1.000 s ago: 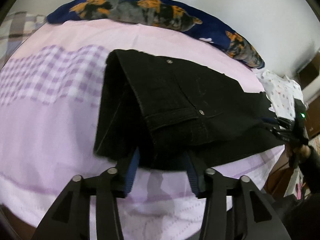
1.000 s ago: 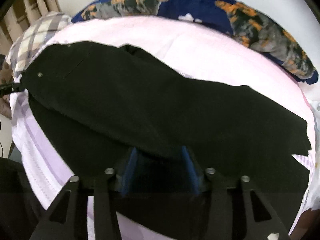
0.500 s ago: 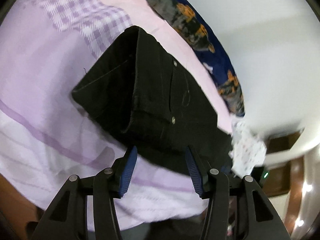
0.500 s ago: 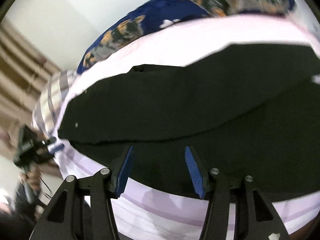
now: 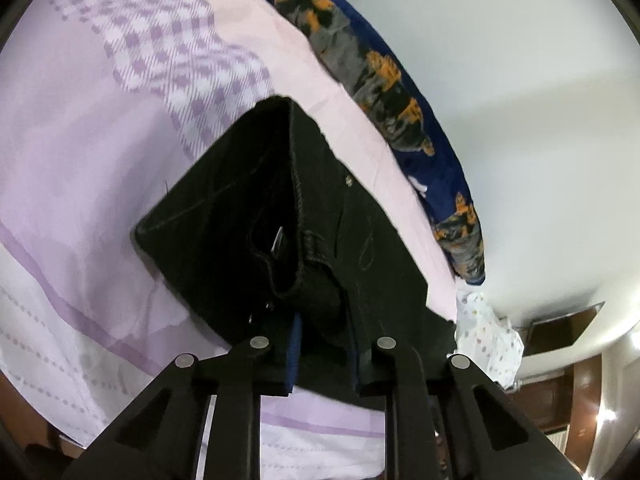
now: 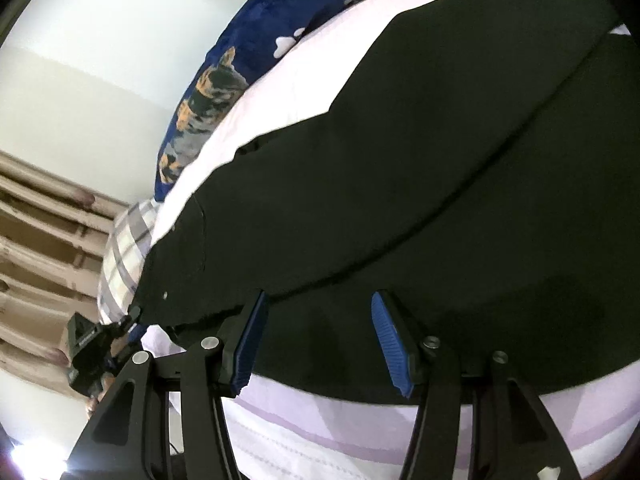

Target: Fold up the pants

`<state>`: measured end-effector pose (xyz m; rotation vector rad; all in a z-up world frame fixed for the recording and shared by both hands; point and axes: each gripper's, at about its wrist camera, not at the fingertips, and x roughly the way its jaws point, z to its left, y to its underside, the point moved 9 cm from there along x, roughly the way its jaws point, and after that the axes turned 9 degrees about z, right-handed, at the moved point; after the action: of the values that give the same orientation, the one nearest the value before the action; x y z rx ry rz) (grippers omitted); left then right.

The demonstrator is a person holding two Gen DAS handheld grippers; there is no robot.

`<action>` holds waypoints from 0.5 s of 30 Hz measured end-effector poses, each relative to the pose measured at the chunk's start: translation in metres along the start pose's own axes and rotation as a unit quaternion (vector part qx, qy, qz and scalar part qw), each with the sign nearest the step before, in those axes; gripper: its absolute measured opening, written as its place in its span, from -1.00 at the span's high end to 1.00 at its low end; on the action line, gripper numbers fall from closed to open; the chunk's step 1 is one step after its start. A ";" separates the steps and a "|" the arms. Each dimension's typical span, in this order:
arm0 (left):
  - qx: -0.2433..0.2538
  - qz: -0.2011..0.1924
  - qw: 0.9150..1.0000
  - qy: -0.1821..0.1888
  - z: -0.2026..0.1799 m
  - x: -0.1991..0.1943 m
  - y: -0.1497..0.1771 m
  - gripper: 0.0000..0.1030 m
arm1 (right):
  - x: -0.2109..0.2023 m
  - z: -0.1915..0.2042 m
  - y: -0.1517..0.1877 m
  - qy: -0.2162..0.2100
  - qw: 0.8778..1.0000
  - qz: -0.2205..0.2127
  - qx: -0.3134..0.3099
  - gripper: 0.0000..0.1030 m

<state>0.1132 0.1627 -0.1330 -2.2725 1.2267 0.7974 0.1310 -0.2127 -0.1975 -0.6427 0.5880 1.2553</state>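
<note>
Black pants lie flat on the lilac bed sheet, folded lengthwise, waist towards the left gripper. My left gripper is closing, and its blue pads press on the bunched waistband at the near edge. In the right wrist view the pants fill most of the picture, one leg lying over the other. My right gripper stands open low over the near edge of the leg; dark cloth lies between its fingers, but the pads do not press on it. Far left in that view, the left gripper is at the waist corner.
A dark blue pillow with orange and grey print lies along the far side by the white wall. A white dotted cloth sits past the pants' legs. A checked pillow and beige curtains are at the left. The bed's near edge runs just below both grippers.
Both wrist views have rolled sideways. The left jaws went from wide apart to closed on the waistband. The right gripper sank closer to the leg's near edge.
</note>
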 end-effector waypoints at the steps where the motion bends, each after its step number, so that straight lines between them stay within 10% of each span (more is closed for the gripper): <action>1: 0.000 -0.002 1.000 -0.003 0.000 -0.002 -0.001 0.64 | 0.000 -0.001 -0.003 -0.007 1.000 -0.003 0.007 -0.01; 15: 0.005 0.007 0.999 -0.043 0.011 -0.003 -0.007 0.65 | -0.059 -0.087 -0.077 -0.020 0.982 -0.121 0.143 0.61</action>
<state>0.1148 0.1742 -0.1382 -2.1997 1.2070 0.8836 0.1889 -0.3289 -0.2059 -0.4326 0.6229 0.9315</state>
